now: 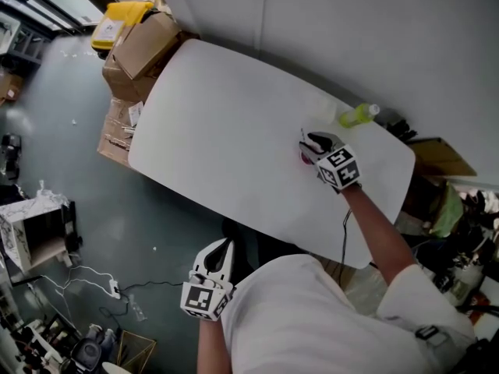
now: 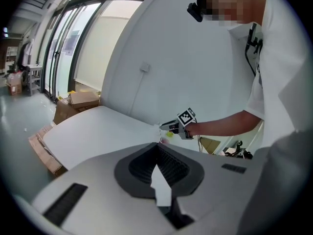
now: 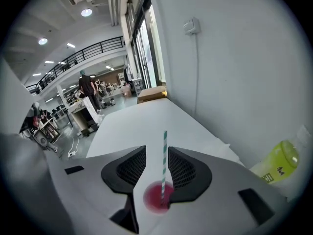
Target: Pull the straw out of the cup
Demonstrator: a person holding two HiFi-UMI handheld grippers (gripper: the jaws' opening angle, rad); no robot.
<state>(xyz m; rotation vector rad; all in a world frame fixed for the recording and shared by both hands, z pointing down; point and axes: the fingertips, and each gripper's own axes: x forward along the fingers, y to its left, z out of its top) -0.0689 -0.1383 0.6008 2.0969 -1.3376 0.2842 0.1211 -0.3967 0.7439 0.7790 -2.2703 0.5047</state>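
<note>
A small cup (image 3: 157, 198) of pink drink stands on the white table (image 1: 234, 146), with a teal-and-white striped straw (image 3: 164, 153) upright in it. In the right gripper view, my right gripper (image 3: 157, 153) is open, one jaw on each side of the straw, and neither pad touches it. In the head view the right gripper (image 1: 313, 144) hangs over the cup (image 1: 304, 159) near the table's far right end. My left gripper (image 1: 224, 249) is held low off the table's near edge, with its tips together and nothing in them. From the left gripper view, the left gripper (image 2: 157, 148) points toward the distant right gripper (image 2: 172, 128).
A yellow-green bottle (image 1: 358, 115) lies on the table just beyond the cup, close to the wall; the same bottle (image 3: 280, 164) shows at the right of the right gripper view. Cardboard boxes (image 1: 144, 45) are stacked at the table's left end. Cables and clutter cover the floor.
</note>
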